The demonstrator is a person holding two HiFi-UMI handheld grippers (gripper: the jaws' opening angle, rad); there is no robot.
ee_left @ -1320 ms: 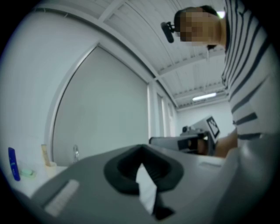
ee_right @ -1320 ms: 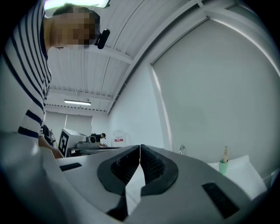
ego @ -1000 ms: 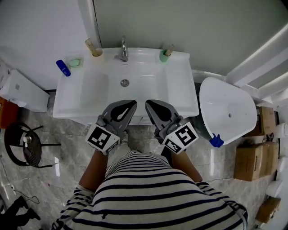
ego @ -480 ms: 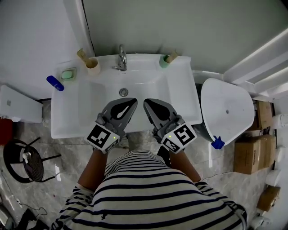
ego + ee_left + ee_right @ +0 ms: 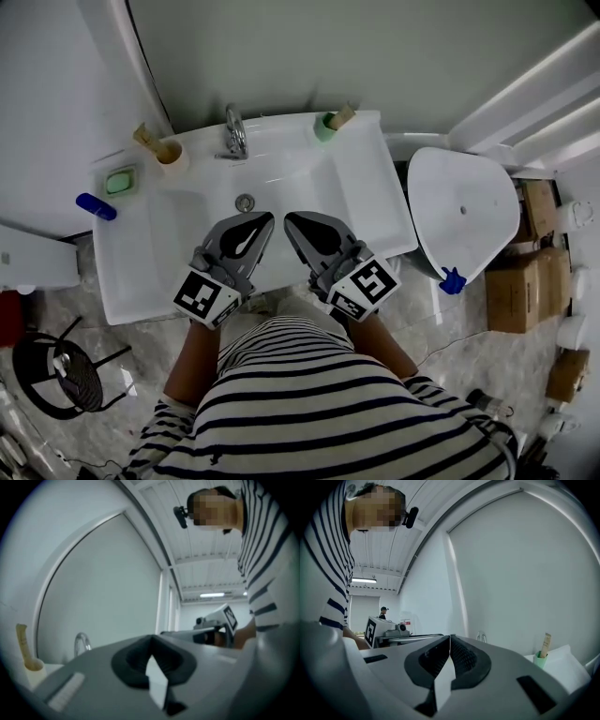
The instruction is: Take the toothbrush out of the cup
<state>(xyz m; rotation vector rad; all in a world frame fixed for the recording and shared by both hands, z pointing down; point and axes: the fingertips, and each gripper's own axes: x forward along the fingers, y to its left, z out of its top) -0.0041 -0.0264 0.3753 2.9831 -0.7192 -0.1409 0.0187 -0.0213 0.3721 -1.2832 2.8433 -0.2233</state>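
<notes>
The toothbrush [image 5: 342, 116] leans in the green cup [image 5: 324, 127], ahead-right of the right gripper [image 5: 291, 221]; a second toothbrush [image 5: 145, 137] leans in the beige cup [image 5: 170, 152], ahead-left of the left gripper [image 5: 266, 218]. Both grippers' jaws are closed on nothing.

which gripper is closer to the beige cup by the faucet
Left. The left gripper is below-right of the round beige cup; the right gripper sits beside it, farther right.

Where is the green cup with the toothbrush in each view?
Head view: green cup at top centre, right of the faucet.
Left gripper view: not in it; the faucet shows lower left.
Right gripper view: green cup at lower right, faucet left of it.
Shared landmark: the faucet.
</notes>
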